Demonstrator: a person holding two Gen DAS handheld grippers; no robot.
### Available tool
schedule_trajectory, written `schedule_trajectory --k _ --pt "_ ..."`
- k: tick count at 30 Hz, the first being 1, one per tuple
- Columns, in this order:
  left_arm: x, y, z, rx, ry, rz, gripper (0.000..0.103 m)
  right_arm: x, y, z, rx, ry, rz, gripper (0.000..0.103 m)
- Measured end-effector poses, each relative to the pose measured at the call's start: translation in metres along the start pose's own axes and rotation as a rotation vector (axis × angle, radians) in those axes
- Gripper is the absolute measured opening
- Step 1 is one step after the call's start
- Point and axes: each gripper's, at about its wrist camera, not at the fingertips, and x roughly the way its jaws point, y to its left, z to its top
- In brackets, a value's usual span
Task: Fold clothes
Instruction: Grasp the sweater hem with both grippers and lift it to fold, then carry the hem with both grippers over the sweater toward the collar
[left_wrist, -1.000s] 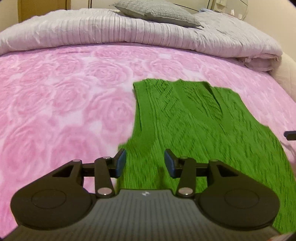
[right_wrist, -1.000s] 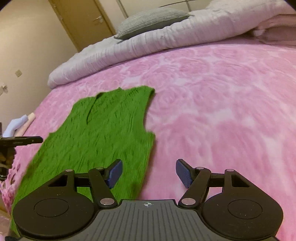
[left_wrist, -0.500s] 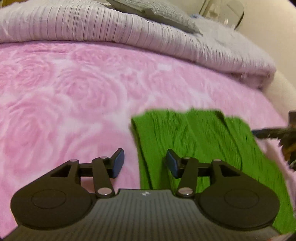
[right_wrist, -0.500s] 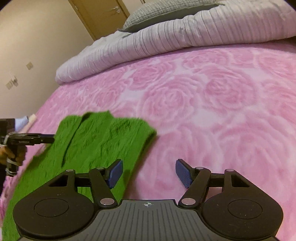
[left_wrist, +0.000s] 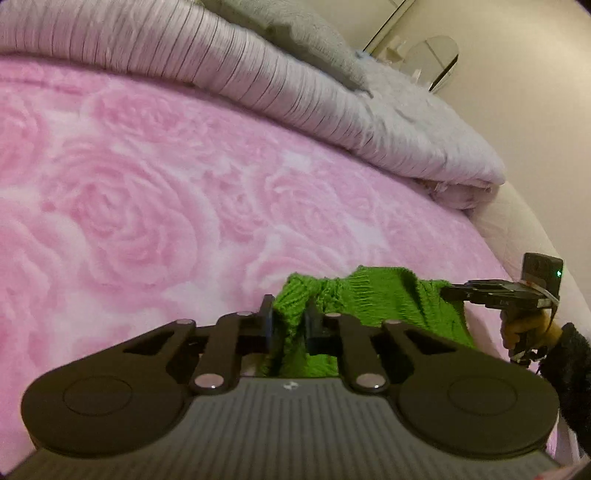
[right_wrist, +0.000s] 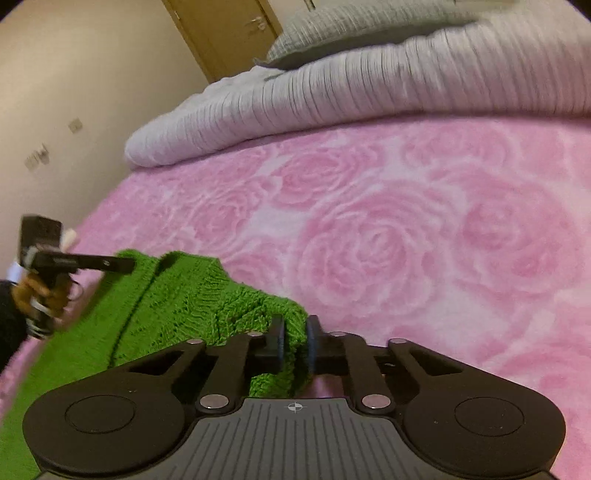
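Observation:
A green knitted vest (left_wrist: 373, 299) lies on the pink rose-patterned bedspread (left_wrist: 147, 206). My left gripper (left_wrist: 289, 321) is shut on the vest's left shoulder corner, with green knit bunched between the pads. My right gripper (right_wrist: 295, 339) is shut on the vest's (right_wrist: 177, 295) right shoulder corner. The top edge of the vest is stretched between the two grippers. The right gripper also shows in the left wrist view (left_wrist: 448, 293), and the left one in the right wrist view (right_wrist: 127, 264). The vest's lower part is mostly hidden behind the gripper bodies.
A folded pale quilt (left_wrist: 258, 85) with a grey pillow (right_wrist: 332, 33) on it lies across the head of the bed. A wall and a wooden door (right_wrist: 221, 33) stand to the left. The bed's edge (left_wrist: 524, 221) runs close on the right.
Both grippers moved forward to the vest's shoulder corners and closed on them. The vest's top edge is now bunched and pulled taut between them.

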Motion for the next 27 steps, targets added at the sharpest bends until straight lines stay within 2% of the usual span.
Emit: schedule_trajectory --k 4,7,10,13,16,18,19,20,22,25,26,27 --pt "-0.057 -0.034 -0.003 0.047 -0.079 -0.038 0.007 -0.057 0.042 -0.001 -0.094 -0.107 -0.042 0.008" --pt "-0.116 -0.067 -0.023 0.081 -0.142 -0.082 0.007 -0.116 0.088 -0.02 -0.172 -0.163 -0.04 0.008" --pt "-0.175 -0.097 -0.068 0.086 -0.17 -0.113 0.008 -0.177 0.138 -0.059 -0.247 -0.188 -0.06 0.008" --pt "-0.213 -0.121 -0.138 0.062 -0.116 -0.043 0.013 -0.227 0.191 -0.118 -0.297 -0.159 -0.11 0.008" --pt "-0.245 -0.14 -0.209 0.008 -0.046 0.044 0.016 -0.246 0.225 -0.183 -0.207 0.006 -0.141 0.009" --pt "-0.256 -0.144 -0.25 -0.106 -0.001 0.094 0.016 -0.251 0.239 -0.227 -0.109 0.117 -0.207 0.009" --pt "-0.262 -0.148 -0.27 -0.169 0.011 0.115 0.016 -0.255 0.246 -0.249 -0.046 0.142 -0.249 0.009" --pt "-0.267 -0.154 -0.283 -0.208 0.007 0.13 0.017 -0.26 0.251 -0.263 0.027 0.134 -0.264 0.009" --pt "-0.276 -0.17 -0.301 -0.252 -0.021 0.155 0.027 -0.269 0.257 -0.283 0.164 0.096 -0.266 0.009" --pt "-0.266 -0.18 -0.294 -0.274 -0.036 0.163 0.031 -0.271 0.252 -0.282 0.368 0.002 -0.195 0.01" --pt "-0.262 -0.183 -0.29 -0.28 -0.039 0.165 0.032 -0.271 0.25 -0.281 0.437 -0.03 -0.171 0.024" --pt "-0.257 -0.186 -0.286 -0.285 -0.043 0.166 0.034 -0.271 0.248 -0.28 0.505 -0.061 -0.146 0.043"
